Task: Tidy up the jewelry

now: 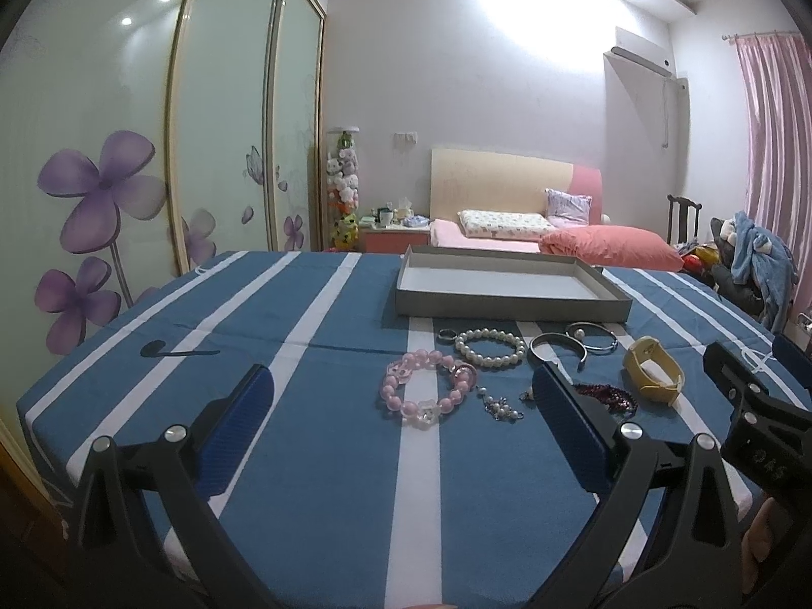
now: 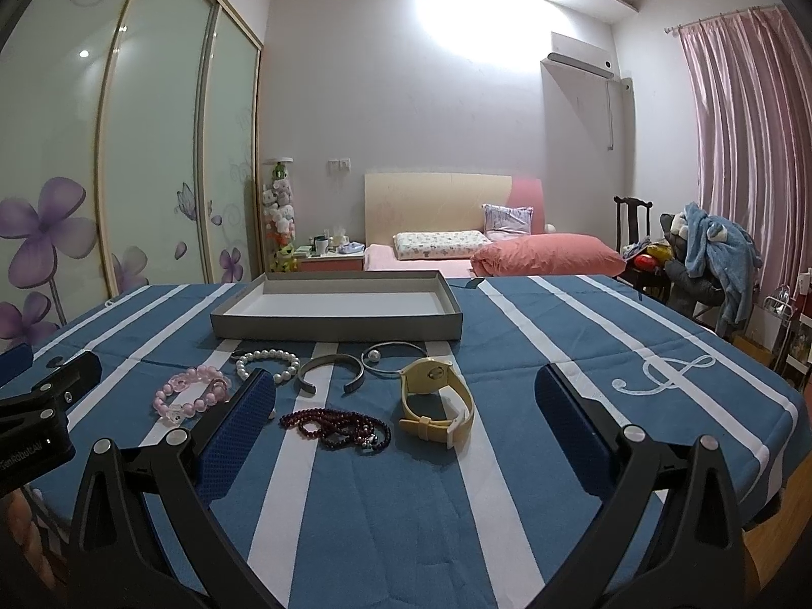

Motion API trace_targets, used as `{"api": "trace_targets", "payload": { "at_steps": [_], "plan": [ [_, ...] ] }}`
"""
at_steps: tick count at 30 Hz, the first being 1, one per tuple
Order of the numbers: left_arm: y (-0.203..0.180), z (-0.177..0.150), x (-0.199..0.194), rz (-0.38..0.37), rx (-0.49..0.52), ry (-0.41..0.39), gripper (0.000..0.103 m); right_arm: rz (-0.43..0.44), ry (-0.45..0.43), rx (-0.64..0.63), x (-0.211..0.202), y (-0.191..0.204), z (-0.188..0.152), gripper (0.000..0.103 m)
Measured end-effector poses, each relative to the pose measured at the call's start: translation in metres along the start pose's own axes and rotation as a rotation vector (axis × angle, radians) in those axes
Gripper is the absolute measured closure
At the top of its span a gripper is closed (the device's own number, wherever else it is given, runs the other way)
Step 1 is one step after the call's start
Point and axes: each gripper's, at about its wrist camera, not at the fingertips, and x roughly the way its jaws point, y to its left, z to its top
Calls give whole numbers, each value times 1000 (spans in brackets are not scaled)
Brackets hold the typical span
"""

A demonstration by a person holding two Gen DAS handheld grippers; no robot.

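Observation:
Jewelry lies on the blue striped tablecloth in front of a shallow grey tray [image 1: 510, 304] [image 2: 335, 327] with nothing visible inside. I see a pink bead bracelet [image 1: 426, 388] [image 2: 190, 396], a white pearl bracelet [image 1: 489, 347] [image 2: 268, 363], a silver cuff [image 1: 555, 347] [image 2: 332, 373], a thin bangle with a pearl [image 1: 594, 337] [image 2: 393, 355], a small ring [image 1: 447, 335], a pearl earring [image 1: 502, 406], dark red beads [image 1: 606, 396] [image 2: 337, 426] and a yellow watch [image 1: 652, 370] [image 2: 436, 406]. My left gripper [image 1: 401, 396] and right gripper [image 2: 406, 396] are open, empty, and near the front of the jewelry.
The table edge drops off to the right by a chair with clothes [image 2: 710, 254]. A bed with a pink pillow [image 2: 548, 254] lies behind the table. Sliding wardrobe doors [image 1: 127, 152] stand on the left.

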Motion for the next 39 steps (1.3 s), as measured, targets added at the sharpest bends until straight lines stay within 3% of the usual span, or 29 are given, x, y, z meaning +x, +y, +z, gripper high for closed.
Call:
{"api": "trace_targets", "payload": {
  "at_steps": [5,12,19,22,26,30,35,39],
  "plan": [
    [2,10,29,13,30,73,4,-5,26,7,5,-2,1,2],
    [5,16,90,11,75,273,5,-18,69,32,18,-8,4,2],
    [14,16,142,4,80,403,34,-24,94,43,29,-12,3,2],
    [17,10,162,-45,62,506,44,-28,100,49,34,-15,3,2],
    [21,15,169,-19,73,511,48,-25,117,64,41,-19,4,2],
    [21,16,175,-41,84,515,55,-31,121,61,44,-20,5,2],
    [10,19,174,-65,156,506,79,-33,153,72,56,-29,12,2],
    [12,23,179,-54,189,503,79,-32,205,61,69,-36,17,2]
  ]
}}
